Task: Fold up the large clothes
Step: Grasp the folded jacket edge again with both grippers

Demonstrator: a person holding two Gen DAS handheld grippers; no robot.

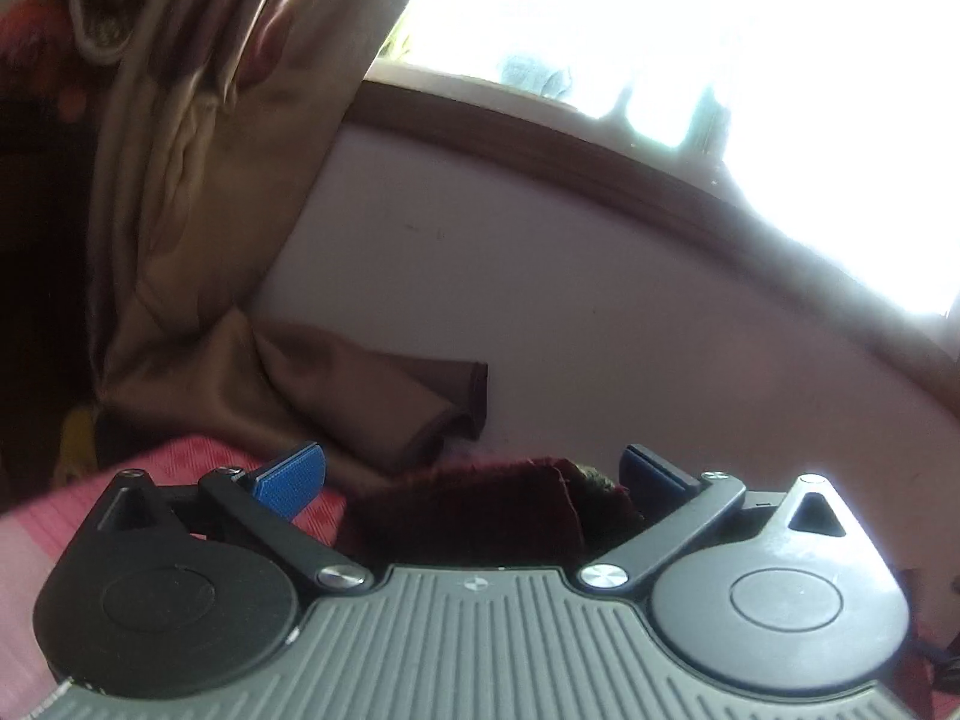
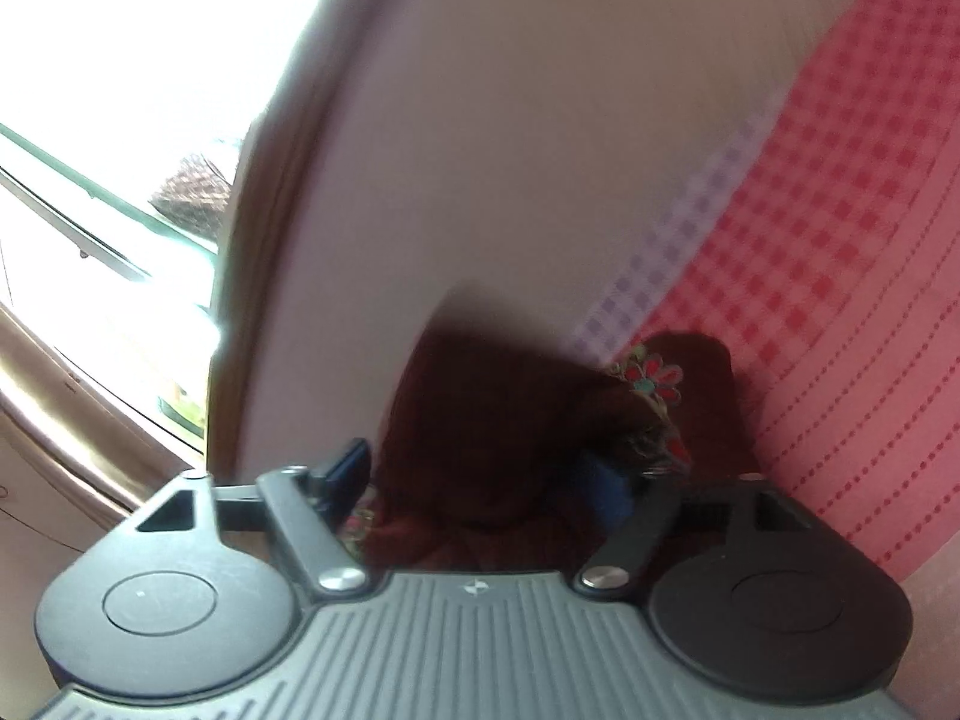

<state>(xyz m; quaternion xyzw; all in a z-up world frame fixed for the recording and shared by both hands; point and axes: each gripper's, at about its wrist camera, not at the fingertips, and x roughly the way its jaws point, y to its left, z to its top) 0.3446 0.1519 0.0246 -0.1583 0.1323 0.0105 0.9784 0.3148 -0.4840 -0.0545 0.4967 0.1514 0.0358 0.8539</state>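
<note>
One garment [image 1: 480, 510] is seen: a dark maroon, fuzzy-textured cloth with a floral trim in red, green and yellow [image 2: 651, 384], bunched in folds on the pink checked bedsheet [image 2: 840, 240] close to the pale wall [image 1: 540, 300]. In the left wrist view the garment lies between the two blue pads [image 1: 288, 480] of the left gripper [image 1: 474, 477]; the jaws are spread wide and neither pad is pressed on the cloth. In the right wrist view the right gripper [image 2: 480, 480] is likewise released, its jaws apart around the heaped cloth, though blur hides the contact at the far pad. One brown curtain [image 1: 198, 210] is hung beside one bright window [image 1: 720, 60].
</note>
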